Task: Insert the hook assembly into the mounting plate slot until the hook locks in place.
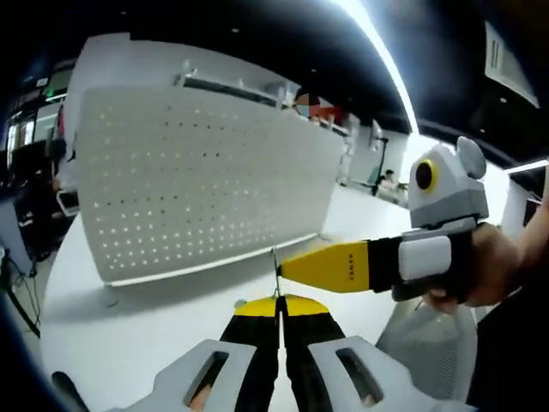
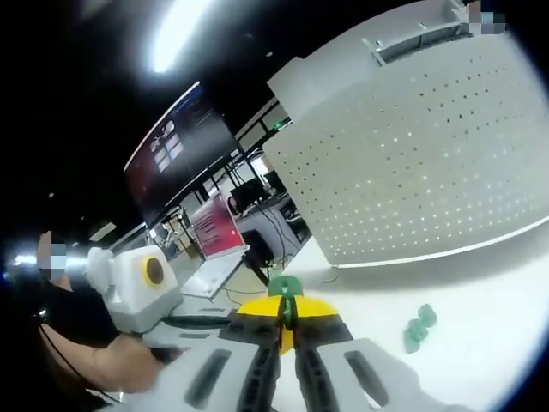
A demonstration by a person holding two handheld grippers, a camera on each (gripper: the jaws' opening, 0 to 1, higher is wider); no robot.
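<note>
**Hook still in the jaws, pegboard untouched**

Left gripper view: left gripper (image 1: 279, 302) pressed together at the near edge, yellow tips meeting on a thin wire hook (image 1: 275, 273) that rises just above them. Right gripper (image 1: 296, 268) reaching in from the right, held by a hand (image 1: 480, 266), its yellow tip touching or just beside the same wire; whether it pinches there cannot be told from this side. Beyond, white perforated mounting plate (image 1: 206, 184) standing upright on the white table (image 1: 137, 330), well apart from both tips. No hook seated in any hole, as far as can be seen.

Right gripper view: right gripper (image 2: 287, 316) closed on a small green piece (image 2: 285, 287), probably the plastic part of the hook assembly, held at the tip. Left gripper's grey body at near left, a hand (image 2: 120, 365) behind it. Mounting plate (image 2: 429, 146) far right, upright. Two more green pieces (image 2: 419, 326) lying loose on the table (image 2: 480, 343) near the plate's base.

Judged progress: early. Assembly gripped and apparently being readied between the two tools; approach, insertion into a slot and locking all left to do.
</note>
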